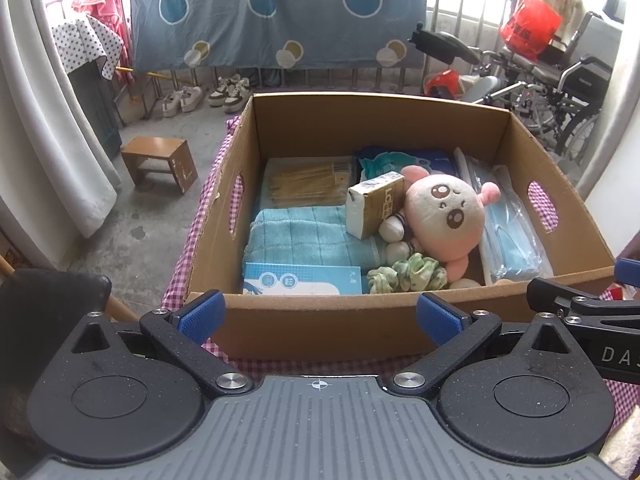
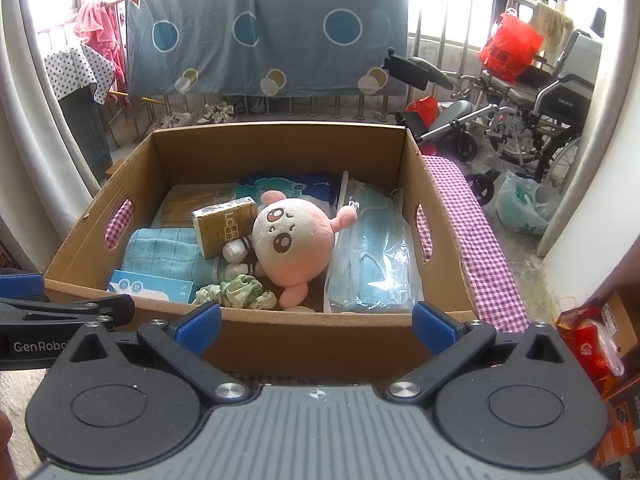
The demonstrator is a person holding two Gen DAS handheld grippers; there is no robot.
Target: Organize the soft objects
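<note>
A cardboard box stands on a checked cloth in front of both grippers. Inside lie a pink plush toy, a folded teal towel, a green scrunchie, a bag of blue face masks, a tissue pack and a blue box. My left gripper and right gripper are both open, side by side just before the box's near wall, holding nothing.
The checked cloth covers the surface under the box. A small wooden stool stands on the floor to the left. Wheelchairs crowd the back right. A hanging sheet and shoes are behind. Red bags sit at right.
</note>
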